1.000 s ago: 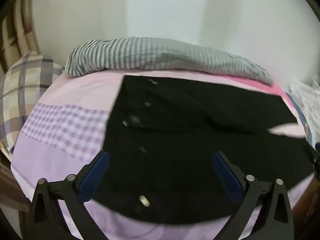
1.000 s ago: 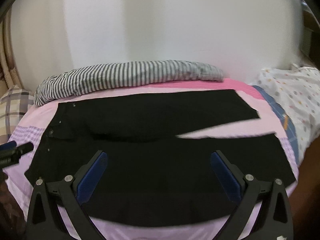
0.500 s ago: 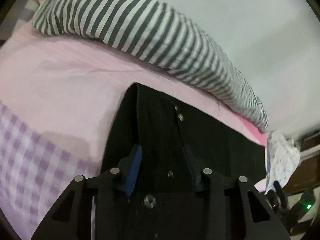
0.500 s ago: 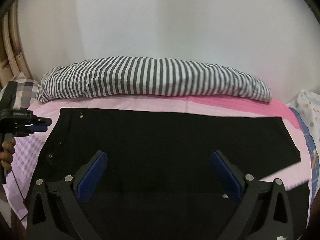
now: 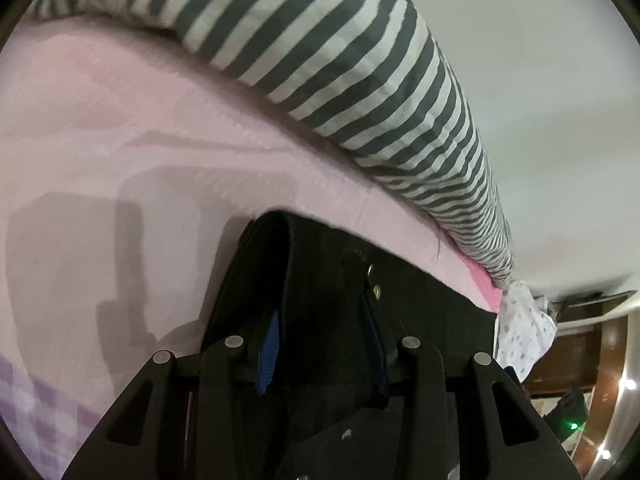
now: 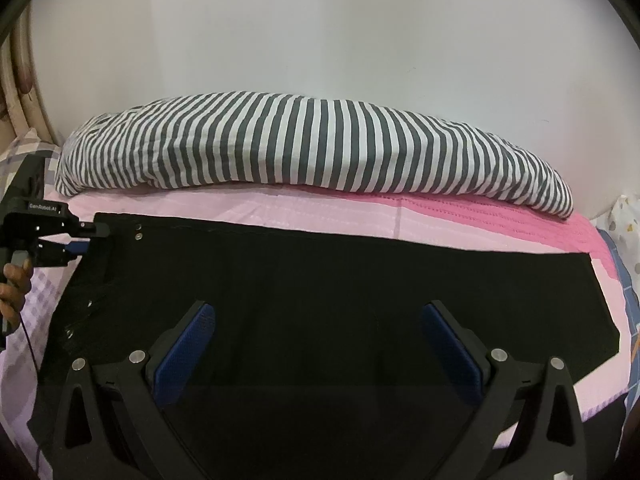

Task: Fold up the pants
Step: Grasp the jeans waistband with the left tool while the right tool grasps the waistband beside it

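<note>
Black pants (image 6: pixel 320 280) lie flat across the pink bed sheet (image 6: pixel 440 212), waistband to the left and leg ends to the right. My left gripper (image 5: pixel 320 312) is at the far waistband corner near two metal studs, its blue pads closed on a raised fold of the black fabric (image 5: pixel 420 312). In the right wrist view the left gripper (image 6: pixel 96 236) reaches that corner from the left, held by a person's hand (image 6: pixel 14 284). My right gripper (image 6: pixel 318 312) hovers wide open over the middle of the pants, with nothing between its pads.
A long grey-and-white striped bolster (image 6: pixel 312 144) lies along the wall just behind the pants, close to the left gripper (image 5: pixel 360 80). A dotted white cloth (image 5: pixel 520 328) sits past the leg ends. A checked pillow (image 6: pixel 24 152) is at the left.
My left gripper swung from over the waistband to its far corner, rolled, and closed from wide open onto the fabric. My right gripper came forward and lower over the pants, staying open.
</note>
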A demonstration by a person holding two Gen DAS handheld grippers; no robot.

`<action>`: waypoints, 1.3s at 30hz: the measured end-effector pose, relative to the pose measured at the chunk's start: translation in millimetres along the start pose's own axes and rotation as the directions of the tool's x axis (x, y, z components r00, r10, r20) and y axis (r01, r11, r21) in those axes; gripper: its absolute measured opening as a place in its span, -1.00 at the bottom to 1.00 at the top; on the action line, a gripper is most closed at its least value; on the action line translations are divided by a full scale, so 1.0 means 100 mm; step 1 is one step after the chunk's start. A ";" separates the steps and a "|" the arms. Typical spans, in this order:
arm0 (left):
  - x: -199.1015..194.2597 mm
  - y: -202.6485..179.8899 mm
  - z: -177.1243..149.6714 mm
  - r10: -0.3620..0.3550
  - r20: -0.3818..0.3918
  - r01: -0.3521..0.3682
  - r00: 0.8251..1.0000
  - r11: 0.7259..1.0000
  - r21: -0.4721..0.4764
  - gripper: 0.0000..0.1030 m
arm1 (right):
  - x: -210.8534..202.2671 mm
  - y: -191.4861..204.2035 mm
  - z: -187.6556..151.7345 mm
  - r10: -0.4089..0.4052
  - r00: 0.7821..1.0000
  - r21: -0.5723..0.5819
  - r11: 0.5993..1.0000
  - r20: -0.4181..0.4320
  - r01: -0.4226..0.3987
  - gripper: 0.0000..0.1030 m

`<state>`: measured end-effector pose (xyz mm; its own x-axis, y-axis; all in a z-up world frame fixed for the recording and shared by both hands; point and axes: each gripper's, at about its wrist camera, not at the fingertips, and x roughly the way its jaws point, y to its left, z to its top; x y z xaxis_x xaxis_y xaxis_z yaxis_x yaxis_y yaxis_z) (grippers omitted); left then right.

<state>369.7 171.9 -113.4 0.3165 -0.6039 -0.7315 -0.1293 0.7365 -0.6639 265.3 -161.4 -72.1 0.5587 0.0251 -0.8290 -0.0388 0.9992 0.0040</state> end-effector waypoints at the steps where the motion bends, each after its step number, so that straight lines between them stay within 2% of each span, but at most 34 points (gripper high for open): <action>1: 0.02 -0.01 0.04 -0.005 0.004 0.004 1.000 1.000 0.001 -0.25 | 0.02 0.00 0.01 0.002 1.000 -0.006 1.000 0.002 -0.002 0.98; 5: 0.09 0.00 0.11 -0.048 0.016 0.049 0.999 0.998 -0.034 -0.25 | 0.13 -0.08 0.10 0.045 0.999 -0.040 0.998 -0.001 -0.045 0.98; 7: 0.08 -0.03 0.09 -0.033 0.044 0.034 0.998 0.999 -0.018 -0.54 | 0.23 -0.16 0.14 0.093 0.995 -0.062 0.994 -0.022 -0.095 0.98; 8: 0.05 -0.06 0.07 -0.012 0.070 0.012 0.997 1.000 0.010 -0.80 | 0.27 -0.20 0.17 0.115 0.993 -0.073 0.990 -0.034 -0.117 0.98; 11: -0.06 -0.14 0.00 -0.039 0.128 0.034 0.991 0.999 0.038 -0.83 | 0.40 -0.38 0.25 0.180 0.980 -0.126 0.974 -0.084 -0.189 0.98; 17: -0.39 -0.51 -0.22 -0.085 0.228 0.048 0.970 0.985 0.164 -0.85 | 0.62 -0.64 0.46 0.237 0.953 -0.274 0.919 -0.188 -0.283 0.98; 22: -0.63 -0.68 -0.42 -0.143 0.279 0.080 0.950 0.971 0.225 -0.86 | 0.84 -0.74 0.69 0.324 0.887 -0.346 0.833 -0.329 -0.432 0.85; 24: -0.72 -0.73 -0.50 -0.162 0.296 0.092 0.941 0.967 0.238 -0.86 | 0.95 -0.74 0.77 0.345 0.859 -0.364 0.798 -0.377 -0.480 0.67; 25: -0.75 -0.74 -0.53 -0.172 0.302 0.099 0.938 0.965 0.243 -0.86 | 1.00 -0.73 0.82 0.357 0.843 -0.368 0.780 -0.403 -0.506 0.65; 29: -0.86 -0.79 -0.63 -0.170 0.320 0.085 0.932 0.961 0.264 -0.86 | 1.25 -0.64 0.96 0.389 0.762 -0.373 0.699 -0.518 -0.610 0.62; 31: -0.89 -0.82 -0.67 -0.162 0.326 0.072 0.931 0.960 0.271 -0.86 | 1.39 -0.59 1.01 0.404 0.709 -0.353 0.659 -0.578 -0.664 0.53; 33: -0.91 -0.83 -0.67 -0.155 0.327 0.065 0.932 0.961 0.269 -0.86 | 1.52 -0.57 1.04 0.392 0.668 -0.343 0.630 -0.633 -0.696 0.47; 35: -0.93 -0.83 -0.67 -0.144 0.326 0.055 0.934 0.962 0.267 -0.86 | 1.63 -0.59 1.04 0.366 0.649 -0.337 0.629 -0.667 -0.701 0.42; 37: -0.94 -0.82 -0.66 -0.137 0.322 0.050 0.937 0.963 0.263 -0.86 | 1.70 -0.67 1.02 0.350 0.629 -0.317 0.635 -0.694 -0.704 0.28; 39: -0.92 -0.84 -0.66 -0.124 0.322 0.035 0.939 0.962 0.270 -0.86 | 1.73 -0.76 0.98 0.339 0.614 -0.301 0.643 -0.712 -0.704 0.02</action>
<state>289.1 145.7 -0.3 0.6155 -0.5602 -0.5544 0.1400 0.7699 -0.6226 445.6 -230.6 -160.9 -0.2602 0.3331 -0.9063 -0.6676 0.6160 0.4181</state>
